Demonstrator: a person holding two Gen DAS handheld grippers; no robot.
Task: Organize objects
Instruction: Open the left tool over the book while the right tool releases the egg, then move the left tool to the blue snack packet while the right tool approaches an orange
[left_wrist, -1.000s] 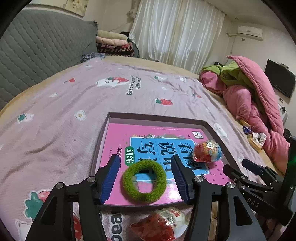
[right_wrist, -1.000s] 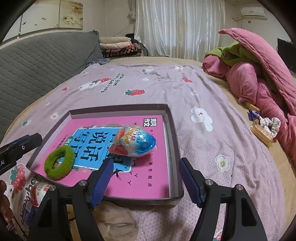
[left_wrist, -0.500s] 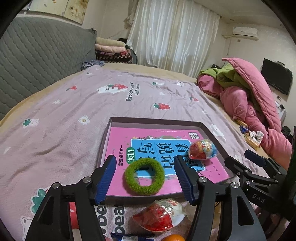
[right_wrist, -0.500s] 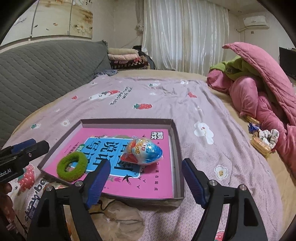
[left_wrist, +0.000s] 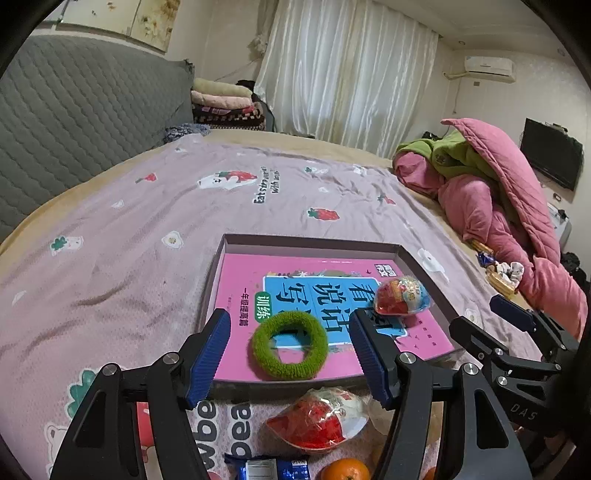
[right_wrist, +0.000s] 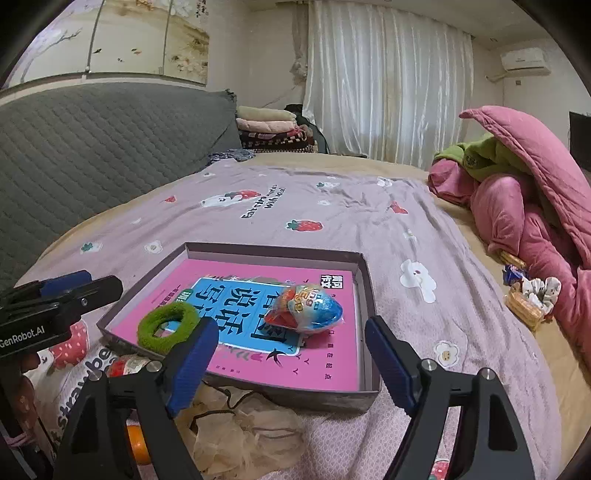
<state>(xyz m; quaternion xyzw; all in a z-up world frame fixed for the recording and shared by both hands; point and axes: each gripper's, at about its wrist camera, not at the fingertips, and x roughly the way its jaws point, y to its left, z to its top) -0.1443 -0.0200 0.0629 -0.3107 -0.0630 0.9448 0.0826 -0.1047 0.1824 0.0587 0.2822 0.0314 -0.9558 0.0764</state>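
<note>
A shallow grey box (left_wrist: 314, 243) (right_wrist: 273, 254) lies on the bed and holds a pink book (left_wrist: 258, 280) (right_wrist: 332, 369). A green fuzzy hair ring (left_wrist: 290, 345) (right_wrist: 168, 326) and a blue-and-red wrapped toy egg (left_wrist: 402, 297) (right_wrist: 310, 310) rest on the book. A second red-and-white wrapped egg (left_wrist: 321, 419) (right_wrist: 123, 365) lies on the sheet in front of the box. My left gripper (left_wrist: 290, 354) is open and empty, above the box's near edge. My right gripper (right_wrist: 291, 362) is open and empty, near the box's front right corner.
An orange (left_wrist: 345, 469) (right_wrist: 138, 445), a blue snack packet (left_wrist: 267, 467) and a crumpled beige net bag (right_wrist: 243, 424) lie near the front. Pink and green quilts (left_wrist: 491, 192) are piled at the right. Wrapped snacks (right_wrist: 528, 299) sit beside them. A grey headboard (left_wrist: 74, 122) stands left.
Both grippers have drawn back and risen from the box, still open. The orange and the snack packet have come into the left wrist view. The objects have not moved.
</note>
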